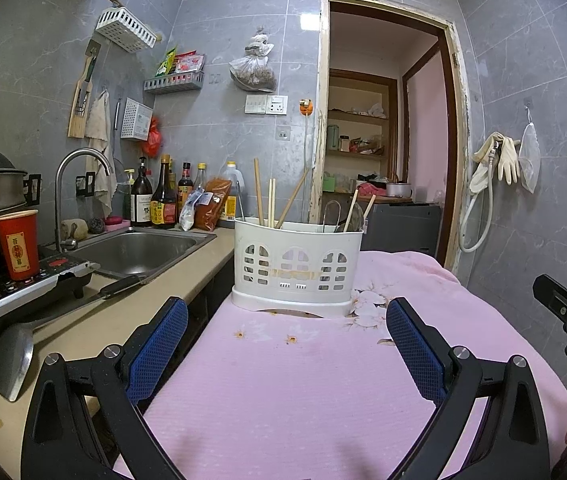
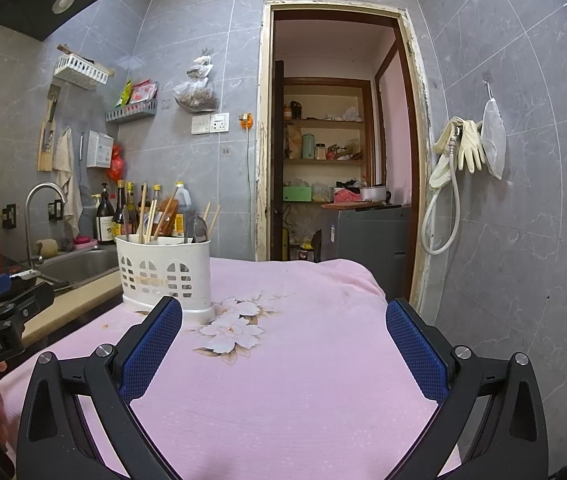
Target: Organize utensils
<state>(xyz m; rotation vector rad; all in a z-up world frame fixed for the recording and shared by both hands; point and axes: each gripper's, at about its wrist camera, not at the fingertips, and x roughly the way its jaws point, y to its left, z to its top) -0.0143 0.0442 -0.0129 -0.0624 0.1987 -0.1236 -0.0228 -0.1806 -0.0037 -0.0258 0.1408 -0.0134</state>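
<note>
Chopsticks (image 1: 270, 204) upright in caddy (image 1: 297, 266), tips possibly down; left tongs (image 1: 287, 334), right tongs (image 2: 283, 332) wide, empty.

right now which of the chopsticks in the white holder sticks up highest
The single chopstick at the far left of the white holder. It stands nearly upright and its tip tops the pair beside it and the slanted one further right.

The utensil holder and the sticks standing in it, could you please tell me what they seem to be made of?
The utensil holder looks like white moulded plastic, matte, with arched cut-out windows and a slightly stained front. The sticks look like bare wood or bamboo: pale tan, unvarnished, straight.
</note>
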